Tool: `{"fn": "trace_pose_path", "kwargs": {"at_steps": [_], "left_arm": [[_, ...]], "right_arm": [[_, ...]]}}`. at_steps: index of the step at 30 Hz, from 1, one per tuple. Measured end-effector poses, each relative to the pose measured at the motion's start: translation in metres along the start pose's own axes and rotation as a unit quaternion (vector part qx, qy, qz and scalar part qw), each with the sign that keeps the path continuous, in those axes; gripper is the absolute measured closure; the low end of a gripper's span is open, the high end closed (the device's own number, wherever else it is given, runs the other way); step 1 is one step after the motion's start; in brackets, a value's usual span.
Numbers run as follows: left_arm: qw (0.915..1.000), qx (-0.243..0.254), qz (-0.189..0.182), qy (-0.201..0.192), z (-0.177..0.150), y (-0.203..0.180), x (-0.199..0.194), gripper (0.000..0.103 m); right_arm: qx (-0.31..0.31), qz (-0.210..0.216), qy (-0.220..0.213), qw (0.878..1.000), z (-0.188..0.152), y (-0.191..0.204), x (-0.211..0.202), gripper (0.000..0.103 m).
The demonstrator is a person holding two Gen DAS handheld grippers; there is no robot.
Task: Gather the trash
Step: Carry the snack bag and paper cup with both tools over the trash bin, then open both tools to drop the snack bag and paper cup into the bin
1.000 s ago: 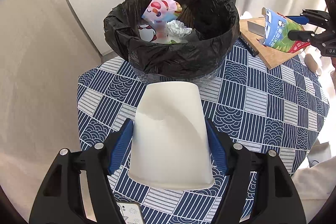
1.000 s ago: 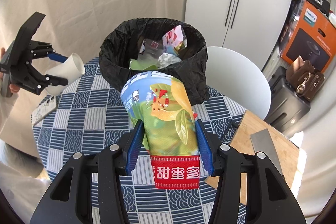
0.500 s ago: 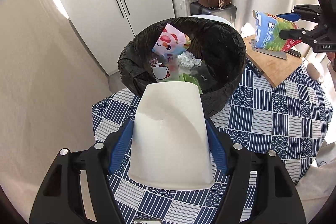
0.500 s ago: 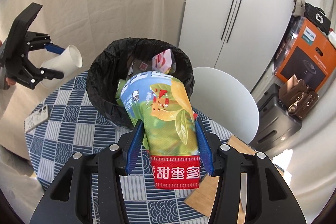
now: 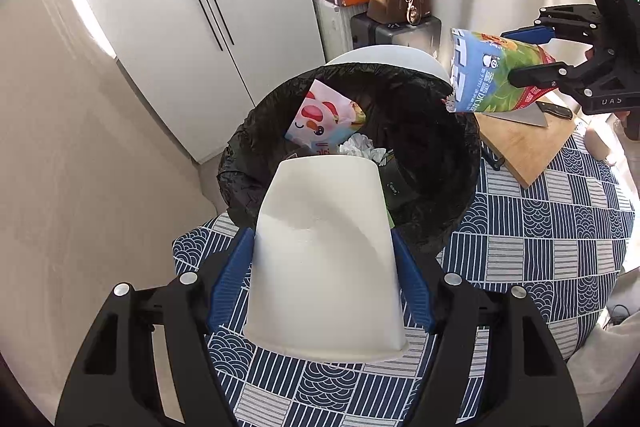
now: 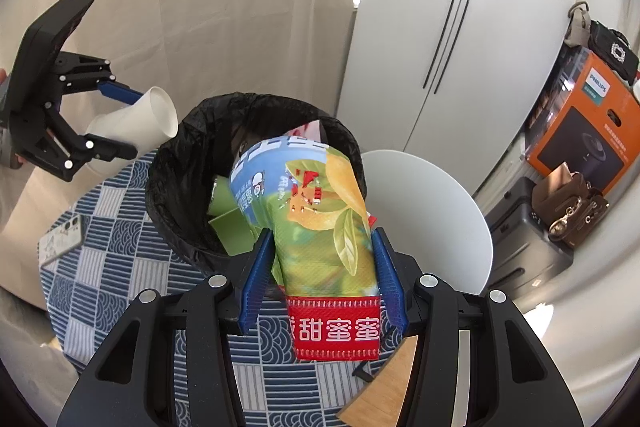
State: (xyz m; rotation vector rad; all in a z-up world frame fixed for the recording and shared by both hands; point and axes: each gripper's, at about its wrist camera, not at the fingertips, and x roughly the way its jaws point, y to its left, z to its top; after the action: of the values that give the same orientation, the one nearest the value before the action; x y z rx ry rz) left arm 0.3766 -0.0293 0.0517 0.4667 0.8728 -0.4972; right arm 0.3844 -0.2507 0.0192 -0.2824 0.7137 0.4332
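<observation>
Left wrist view: left gripper (image 5: 324, 267) clamped the white paper cup (image 5: 324, 259) near the black-lined round bin (image 5: 460, 163); right gripper (image 6: 320, 267) clamped the colourful drink carton (image 6: 316, 219). Both needed centring over the bin's opening before release.

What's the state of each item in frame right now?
left gripper: shut on paper cup
paper cup: held, tilted toward bin
right gripper: shut on snack bag
snack bag: held, over bin edge
trash bin: open, black liner, partly filled
phone: lying flat on table
cabinet doors: closed
</observation>
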Motion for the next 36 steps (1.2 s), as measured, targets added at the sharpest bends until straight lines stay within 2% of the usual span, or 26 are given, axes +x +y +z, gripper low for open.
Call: {"fn": "trace_pose_path", "kwargs": {"at_steps": [12,20,36], "left_arm": [[0.9989,0.034,-0.031,-0.005,0.036,0.009,0.035,0.034],[0.9978,0.032,-0.058,0.003,0.055,0.017,0.066,0.034],[0.9947,0.020,-0.088,0.048,0.056,0.019,0.116,0.034]], "right_arm": [[-0.003,0.015,0.003,1.000,0.032,-0.005,0.040,0.057],[-0.008,0.031,0.014,0.999,0.044,-0.012,0.074,0.057],[-0.015,0.044,0.048,0.998,0.041,-0.016,0.122,0.056]]}}
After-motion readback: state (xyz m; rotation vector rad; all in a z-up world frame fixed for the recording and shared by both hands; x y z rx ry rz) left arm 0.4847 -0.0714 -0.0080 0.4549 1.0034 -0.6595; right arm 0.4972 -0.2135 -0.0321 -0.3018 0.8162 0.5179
